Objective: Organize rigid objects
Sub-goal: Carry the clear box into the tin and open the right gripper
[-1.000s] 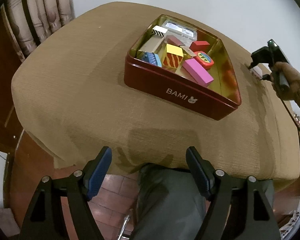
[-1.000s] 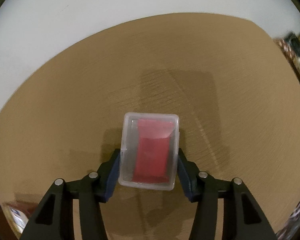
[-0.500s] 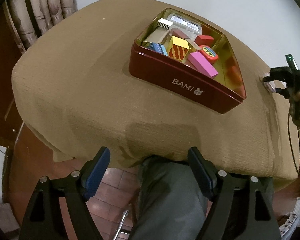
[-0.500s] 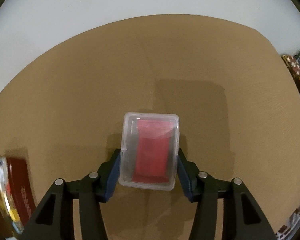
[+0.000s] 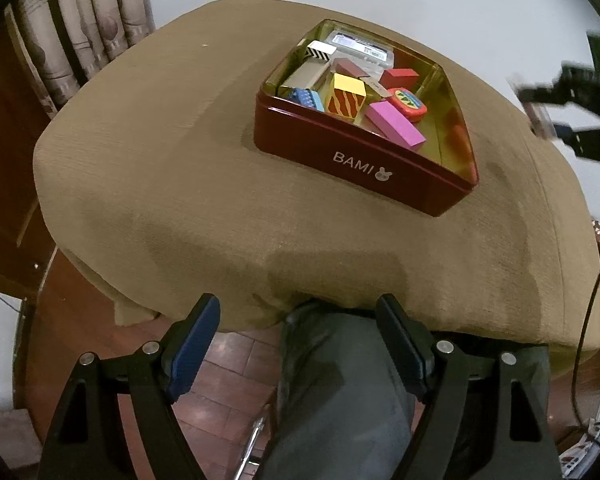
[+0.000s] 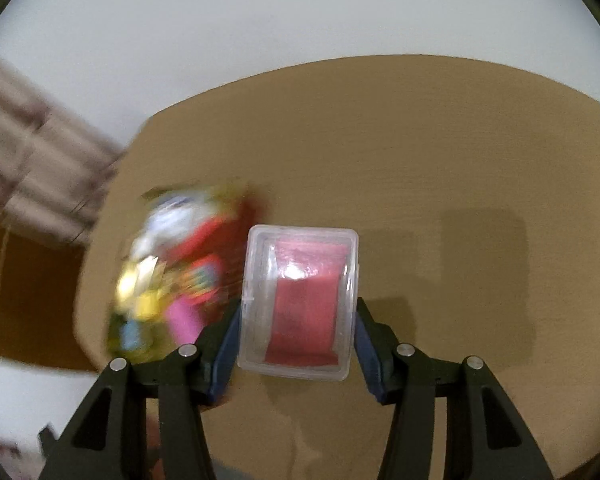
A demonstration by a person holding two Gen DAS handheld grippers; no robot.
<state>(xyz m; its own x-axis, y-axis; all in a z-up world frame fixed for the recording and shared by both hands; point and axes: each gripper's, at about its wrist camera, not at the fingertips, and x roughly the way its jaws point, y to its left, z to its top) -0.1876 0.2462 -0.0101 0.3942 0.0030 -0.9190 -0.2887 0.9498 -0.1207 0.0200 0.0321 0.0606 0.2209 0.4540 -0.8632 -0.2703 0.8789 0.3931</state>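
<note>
The right hand-held gripper (image 6: 298, 334) is clamped on a clear plastic case (image 6: 298, 304) with something red inside, held up over the tan cloth-covered surface (image 6: 440, 168) just beside the red tin (image 6: 236, 236), which is all blurred in that view. The left hand-held gripper (image 5: 298, 344) hangs off the near edge of the surface with its jaws apart and nothing between them. The red tin (image 5: 364, 164) sits toward the far right part of the surface, full of coloured blocks like a pink block (image 5: 396, 124) and a yellow striped block (image 5: 346, 96).

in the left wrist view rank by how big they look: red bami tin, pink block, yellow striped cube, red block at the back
1. Red metal BAMI tin
2. Pink rectangular block
3. Yellow-topped orange striped cube, close to the pink one
4. Small red block, farther back, so unsure
</note>
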